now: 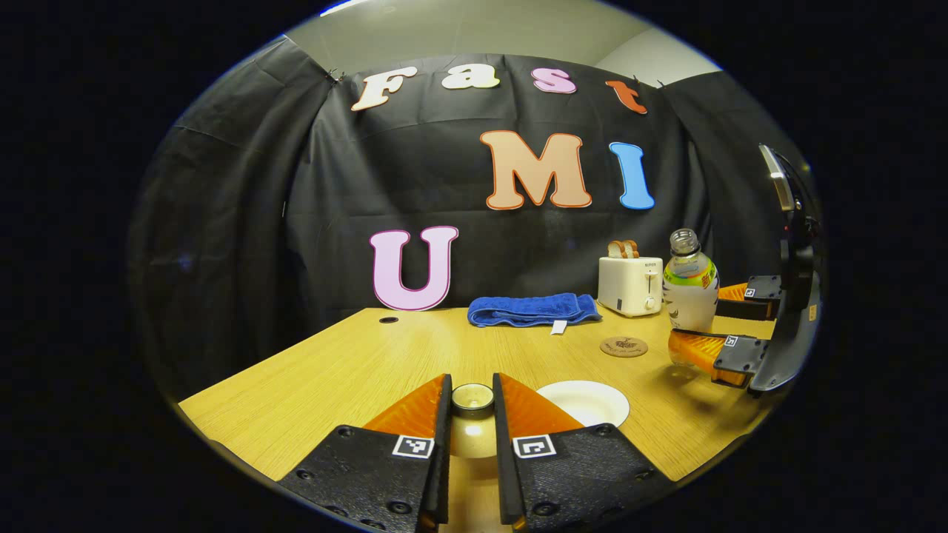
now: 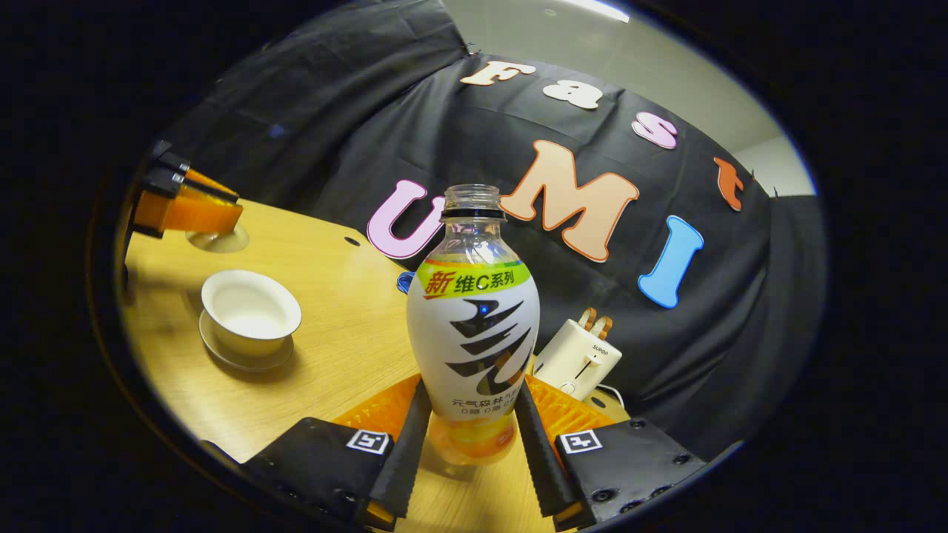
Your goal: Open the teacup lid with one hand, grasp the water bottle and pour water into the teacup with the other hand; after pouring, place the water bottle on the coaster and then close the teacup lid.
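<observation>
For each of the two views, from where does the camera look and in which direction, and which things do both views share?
Left gripper view: rides on the left gripper, low over the table, facing the wall; its fingers hold the teacup lid.
Right gripper view: rides on the right gripper, tilted, facing the wall; its fingers clamp the water bottle.
Shared: bottle, toaster, table, both grippers.

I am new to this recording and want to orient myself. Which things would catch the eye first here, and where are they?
The water bottle stands out at once: uncapped, upright, gripped low on its body between the right gripper fingers. In the left gripper view, the left gripper pinches the knob of the teacup lid, held away from the cup. The open white teacup sits on its saucer on the wooden table, left of the bottle.
</observation>
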`<state>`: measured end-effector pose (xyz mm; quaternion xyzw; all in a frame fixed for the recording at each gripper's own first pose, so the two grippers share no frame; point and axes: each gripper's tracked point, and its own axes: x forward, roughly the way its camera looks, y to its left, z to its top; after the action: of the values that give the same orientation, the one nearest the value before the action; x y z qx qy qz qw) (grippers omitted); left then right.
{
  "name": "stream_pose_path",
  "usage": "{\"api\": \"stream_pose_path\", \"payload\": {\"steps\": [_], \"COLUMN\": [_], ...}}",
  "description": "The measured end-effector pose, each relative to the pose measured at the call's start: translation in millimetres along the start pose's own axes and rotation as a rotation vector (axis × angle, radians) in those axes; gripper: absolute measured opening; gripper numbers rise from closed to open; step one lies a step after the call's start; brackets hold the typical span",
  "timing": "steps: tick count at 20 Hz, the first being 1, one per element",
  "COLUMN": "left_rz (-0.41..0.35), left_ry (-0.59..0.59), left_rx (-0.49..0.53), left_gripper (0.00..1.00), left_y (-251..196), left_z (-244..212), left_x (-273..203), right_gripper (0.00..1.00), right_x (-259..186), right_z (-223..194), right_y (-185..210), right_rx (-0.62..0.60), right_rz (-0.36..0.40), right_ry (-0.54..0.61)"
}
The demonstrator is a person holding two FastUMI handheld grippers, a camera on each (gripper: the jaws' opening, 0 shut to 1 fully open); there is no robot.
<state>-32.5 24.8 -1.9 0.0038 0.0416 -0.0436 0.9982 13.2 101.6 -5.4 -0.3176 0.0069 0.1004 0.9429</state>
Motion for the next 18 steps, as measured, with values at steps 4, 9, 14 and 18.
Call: {"api": "stream_pose_path", "payload": {"steps": [4, 9, 14, 18], "left_rz": [0.022, 0.030, 0.027, 0.023], "left_ry": [-0.004, -0.002, 0.008, 0.005], "left_rx": [-0.001, -0.009, -0.028, -0.037], "left_gripper": [0.24, 0.24, 0.24, 0.24], "left_y": [13, 21, 26, 29], "left_z": [0, -6, -13, -14], "left_x": [-3, -8, -10, -12], "right_gripper": [0.67, 0.67, 0.69, 0.68], "right_x": [2, 8, 9, 12], "right_z": [-4, -5, -10, -12], "right_y": [2, 27, 39, 44], "right_rx": [-0.155, -0.343, -0.536, -0.691], "right_rz": [0.003, 0.020, 0.021, 0.024], "right_ry": [-0.006, -0.024, -0.034, -0.047]}}
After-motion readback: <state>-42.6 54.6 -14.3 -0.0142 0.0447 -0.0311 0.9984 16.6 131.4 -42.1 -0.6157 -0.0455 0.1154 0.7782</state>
